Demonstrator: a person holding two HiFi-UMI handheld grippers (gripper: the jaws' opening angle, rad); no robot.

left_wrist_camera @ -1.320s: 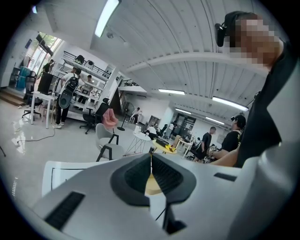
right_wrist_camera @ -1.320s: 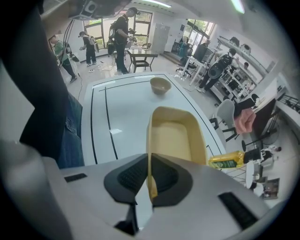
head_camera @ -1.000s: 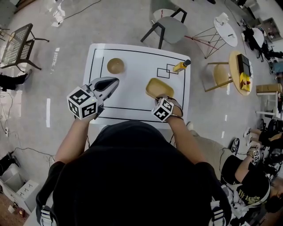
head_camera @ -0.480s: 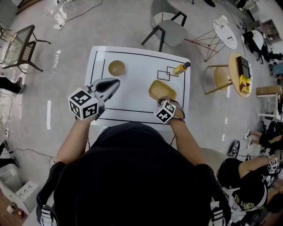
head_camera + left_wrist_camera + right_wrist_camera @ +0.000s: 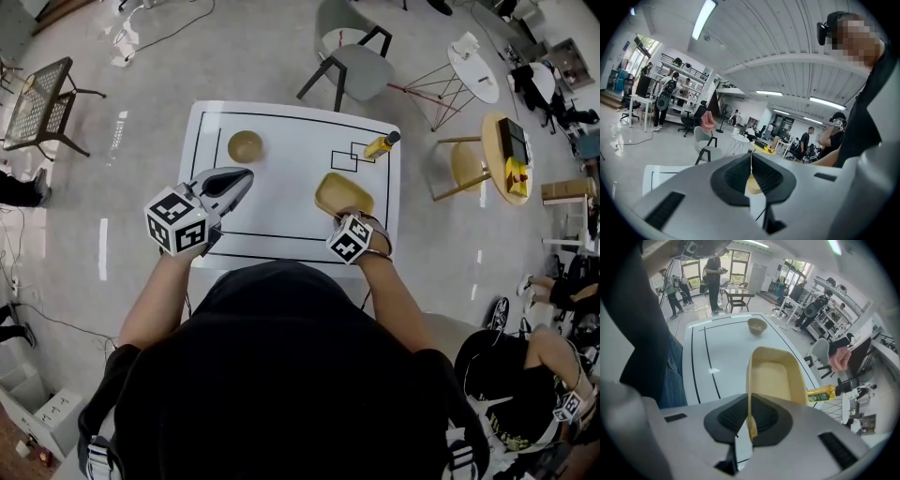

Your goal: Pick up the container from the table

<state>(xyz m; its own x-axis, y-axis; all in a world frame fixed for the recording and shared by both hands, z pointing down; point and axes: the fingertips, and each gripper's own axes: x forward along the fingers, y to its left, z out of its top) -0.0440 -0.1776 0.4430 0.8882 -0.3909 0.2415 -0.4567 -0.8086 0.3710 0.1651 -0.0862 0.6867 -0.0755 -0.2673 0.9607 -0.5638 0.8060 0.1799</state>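
Right gripper [image 5: 750, 401] pinches the near rim of the yellow container [image 5: 776, 376], at 3 o'clock on the white surface [image 5: 281, 187]. Left gripper [image 5: 751, 161], pressed together and empty, hovers at 9 o'clock. The grasp looks made; a steady, level lift should come next.

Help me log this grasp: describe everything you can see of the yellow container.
The container is a shallow oblong tray with rounded corners, pale yellow, matte, plastic-looking and empty. It lies open side up on the right part of the white table, inside the black outline, near the yellow bottle but apart from it. The right gripper is shut on its near rim, one pad inside the wall and one outside. Whether its base rests on the table cannot be told.
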